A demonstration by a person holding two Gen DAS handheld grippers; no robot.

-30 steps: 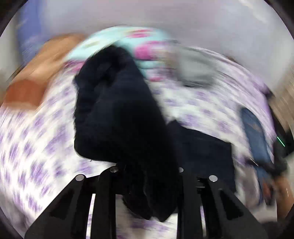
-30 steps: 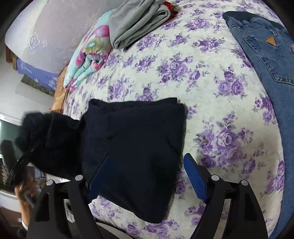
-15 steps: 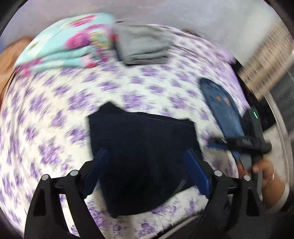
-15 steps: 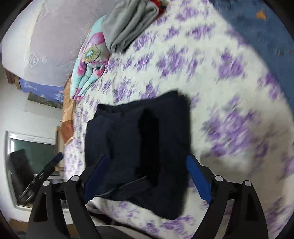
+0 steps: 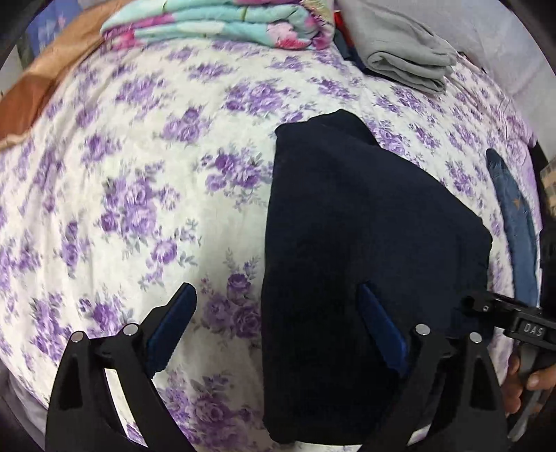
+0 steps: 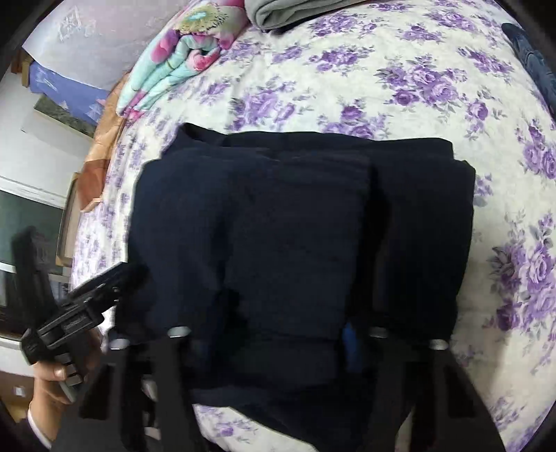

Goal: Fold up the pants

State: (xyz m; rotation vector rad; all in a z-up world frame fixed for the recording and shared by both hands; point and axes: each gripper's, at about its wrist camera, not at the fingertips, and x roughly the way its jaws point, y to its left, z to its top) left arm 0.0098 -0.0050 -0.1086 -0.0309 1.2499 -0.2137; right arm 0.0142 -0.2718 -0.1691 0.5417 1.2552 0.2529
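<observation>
I count one folded pair of dark navy pants (image 5: 365,243) on one flowered bed (image 5: 139,174). At twelve o'clock lie one folded floral blanket (image 5: 222,24) and one folded grey garment (image 5: 403,59); at three o'clock, one pair of blue jeans (image 5: 517,229). Two hand-held grippers: left hand-held gripper (image 5: 278,327), right hand-held gripper (image 6: 274,351).

Dark navy folded pants (image 5: 365,226) lying on white bedsheet (image 5: 139,174) showing purple floral print; grey garment (image 5: 403,52) upper right.

Folded dark navy pants (image 6: 299,222) lie on a purple-flowered bed (image 6: 434,87), the right gripper (image 6: 271,333) at their near edge, jaws just closing over the fabric. Beyond the pants sit a floral blanket (image 6: 180,59) and grey garment (image 6: 292,12).
</observation>
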